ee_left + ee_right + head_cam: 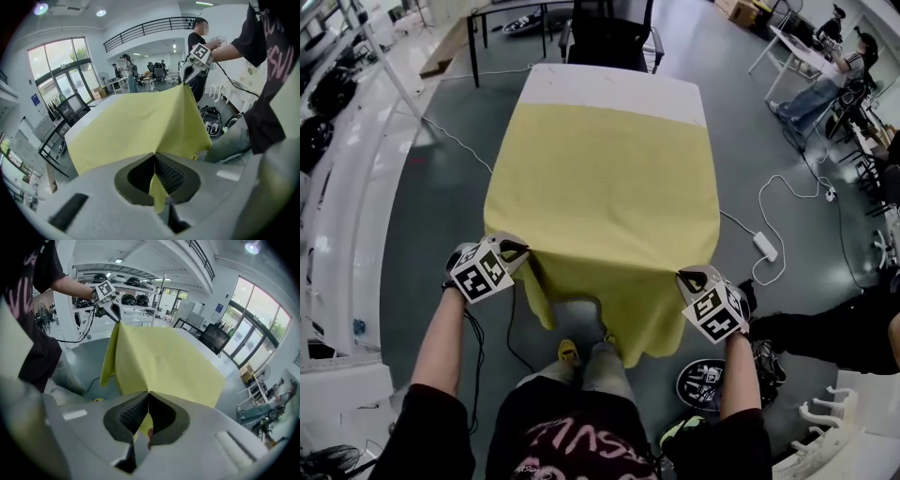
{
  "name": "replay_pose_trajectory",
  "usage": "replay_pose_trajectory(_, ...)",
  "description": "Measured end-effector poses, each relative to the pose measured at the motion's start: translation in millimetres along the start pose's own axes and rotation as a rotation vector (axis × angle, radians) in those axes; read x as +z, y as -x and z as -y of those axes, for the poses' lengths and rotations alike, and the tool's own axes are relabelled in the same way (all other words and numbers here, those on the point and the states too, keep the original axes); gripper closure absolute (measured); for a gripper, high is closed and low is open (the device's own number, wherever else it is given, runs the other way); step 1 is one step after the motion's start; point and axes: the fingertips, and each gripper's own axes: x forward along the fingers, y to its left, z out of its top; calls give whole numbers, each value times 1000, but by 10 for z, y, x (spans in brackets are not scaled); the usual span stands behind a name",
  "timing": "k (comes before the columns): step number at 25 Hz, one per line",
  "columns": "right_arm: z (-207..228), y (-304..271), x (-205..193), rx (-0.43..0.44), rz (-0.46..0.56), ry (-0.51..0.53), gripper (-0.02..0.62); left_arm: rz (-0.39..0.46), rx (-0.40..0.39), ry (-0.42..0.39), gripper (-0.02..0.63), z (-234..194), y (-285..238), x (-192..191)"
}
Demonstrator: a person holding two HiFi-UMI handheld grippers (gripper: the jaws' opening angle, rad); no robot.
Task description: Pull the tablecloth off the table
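Observation:
A yellow tablecloth (605,192) covers most of a white table (609,89), whose far strip lies bare. The cloth's near edge hangs off the table's front, stretched between my two grippers. My left gripper (521,251) is shut on the cloth's near left corner; in the left gripper view the tablecloth (136,126) runs out of the closed jaws toward my right gripper (186,75). My right gripper (686,279) is shut on the near right corner; in the right gripper view the tablecloth (164,362) spreads from its jaws to my left gripper (116,312).
A black chair (609,37) stands at the table's far end. White cables and a power strip (766,246) lie on the grey floor to the right. People sit at a table (797,52) at the far right. A round black device (703,386) lies by my right foot.

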Motion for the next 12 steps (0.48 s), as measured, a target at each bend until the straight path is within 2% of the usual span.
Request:
replay_pose_trajectory(6, -331, 194, -355, 31, 10, -32, 580, -12, 3, 43, 600, 527, 70, 19)
replay_pose_trajectory(12, -646, 481, -645, 45, 80, -49, 578, -30, 38, 93, 600, 1164, 193, 37)
